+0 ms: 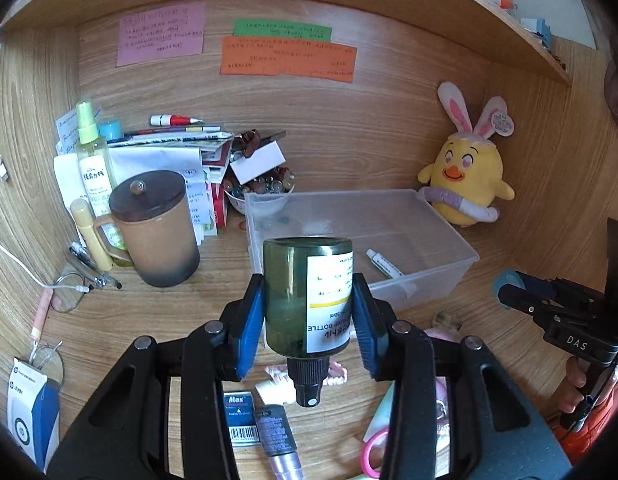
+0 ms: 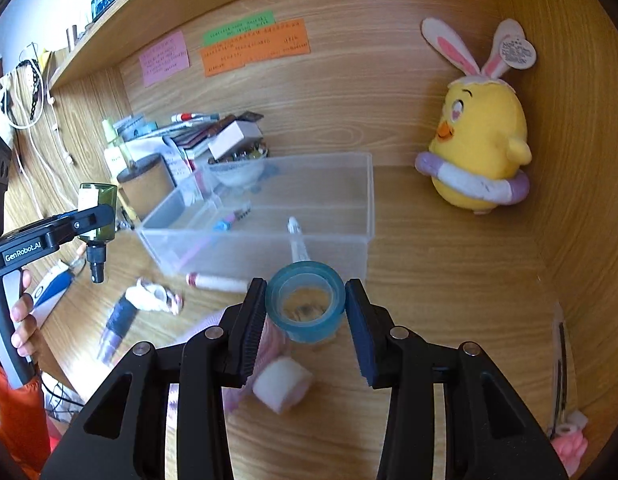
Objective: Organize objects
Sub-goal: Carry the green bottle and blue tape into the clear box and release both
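My left gripper (image 1: 309, 312) is shut on a green pump bottle (image 1: 297, 300), held upside down above the desk, nozzle pointing toward the camera; it also shows in the right wrist view (image 2: 99, 210). My right gripper (image 2: 305, 312) is shut on a blue tape roll (image 2: 305, 306), held above the desk in front of the clear plastic bin (image 2: 365, 200). The bin (image 1: 449, 240) holds a small white tube (image 1: 383, 264) and a few small items. The right gripper also shows in the left wrist view (image 1: 509, 292) at the right.
A brown lidded mug (image 1: 157, 228), a spray bottle (image 1: 93, 160), stacked papers and a bowl of beads (image 1: 257, 188) stand at the back left. A yellow chick plush (image 1: 465, 176) sits at the back right. Glasses, scissors, small boxes and tubes lie on the desk front.
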`<state>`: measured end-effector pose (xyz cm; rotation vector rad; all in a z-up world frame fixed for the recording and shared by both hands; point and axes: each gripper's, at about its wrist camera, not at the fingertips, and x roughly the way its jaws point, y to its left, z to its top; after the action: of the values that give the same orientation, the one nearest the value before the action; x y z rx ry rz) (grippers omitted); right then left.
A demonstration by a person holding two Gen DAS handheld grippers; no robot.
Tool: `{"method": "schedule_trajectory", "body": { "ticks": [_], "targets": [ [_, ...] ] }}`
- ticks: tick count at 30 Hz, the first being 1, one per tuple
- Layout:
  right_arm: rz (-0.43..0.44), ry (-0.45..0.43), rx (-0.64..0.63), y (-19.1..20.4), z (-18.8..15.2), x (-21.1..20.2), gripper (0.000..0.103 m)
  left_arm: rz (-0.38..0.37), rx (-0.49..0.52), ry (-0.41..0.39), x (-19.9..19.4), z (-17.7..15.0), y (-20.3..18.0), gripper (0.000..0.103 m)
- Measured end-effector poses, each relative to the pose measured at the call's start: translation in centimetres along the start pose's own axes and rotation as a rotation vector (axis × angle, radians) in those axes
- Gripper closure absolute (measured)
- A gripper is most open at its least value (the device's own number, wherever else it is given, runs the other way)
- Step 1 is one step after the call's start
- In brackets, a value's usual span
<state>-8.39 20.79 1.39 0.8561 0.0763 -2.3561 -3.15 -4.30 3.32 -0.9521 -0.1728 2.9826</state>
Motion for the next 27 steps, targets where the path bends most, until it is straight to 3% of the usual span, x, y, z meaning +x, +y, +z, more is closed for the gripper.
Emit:
{"method": "schedule_trajectory", "body": {
  "ticks": [7, 12, 19, 27],
  "targets": [
    [0.01, -0.024, -0.046, 1.3, 3.7, 2.2, 0.066, 0.011, 0.016, -0.02, 1.0, 2.2, 0.2, 0.062],
    [0.015, 0.012, -0.094, 2.5, 5.3, 5.1, 0.066, 0.036, 0.037, -0.014, 2.8, 3.3, -0.1, 0.062],
    [0.068, 0.108, -0.112, 2.9, 6.4, 9.0, 0.066, 0.023, 0.06, 0.058, 6.2, 4.2, -0.3, 0.062],
    [0.056, 0.183, -0.143, 3.2, 6.4, 12.2, 0.066, 0.017, 0.084, 0.152, 10.6, 4.1, -0.5, 0.062]
  ]
}}
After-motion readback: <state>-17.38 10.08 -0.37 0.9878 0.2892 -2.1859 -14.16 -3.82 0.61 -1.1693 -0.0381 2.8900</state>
